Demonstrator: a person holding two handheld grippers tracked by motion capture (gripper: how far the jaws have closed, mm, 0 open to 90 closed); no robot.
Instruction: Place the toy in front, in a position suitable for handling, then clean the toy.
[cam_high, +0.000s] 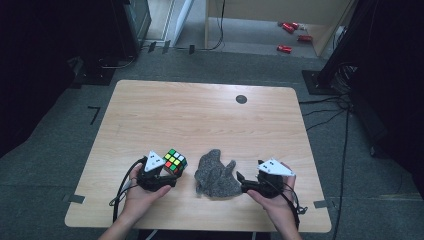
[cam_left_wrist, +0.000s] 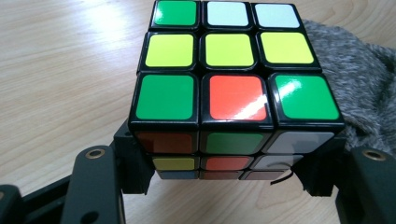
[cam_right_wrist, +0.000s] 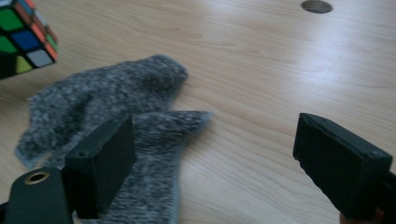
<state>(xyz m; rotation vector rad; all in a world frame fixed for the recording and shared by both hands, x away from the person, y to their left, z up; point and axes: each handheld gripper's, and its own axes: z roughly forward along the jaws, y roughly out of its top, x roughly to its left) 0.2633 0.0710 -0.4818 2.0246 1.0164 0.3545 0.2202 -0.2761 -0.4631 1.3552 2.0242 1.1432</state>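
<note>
item: left gripper (cam_high: 172, 176), jaws pinched on two opposite sides of the puzzle cube (cam_left_wrist: 233, 88), which was held just over the table (cam_high: 200, 120), left of the grey knit cloth (cam_high: 216, 174). right gripper (cam_right_wrist: 215, 163), jaws spread, nothing between the pads, poised at the cloth's right edge. progress: cube picked up; cloth apparently not yet gripped, so its handling remained. orientation: cube tilted, green-and-yellow face up; cloth crumpled, long axis roughly front to back, though blur made this uncertain.
</note>
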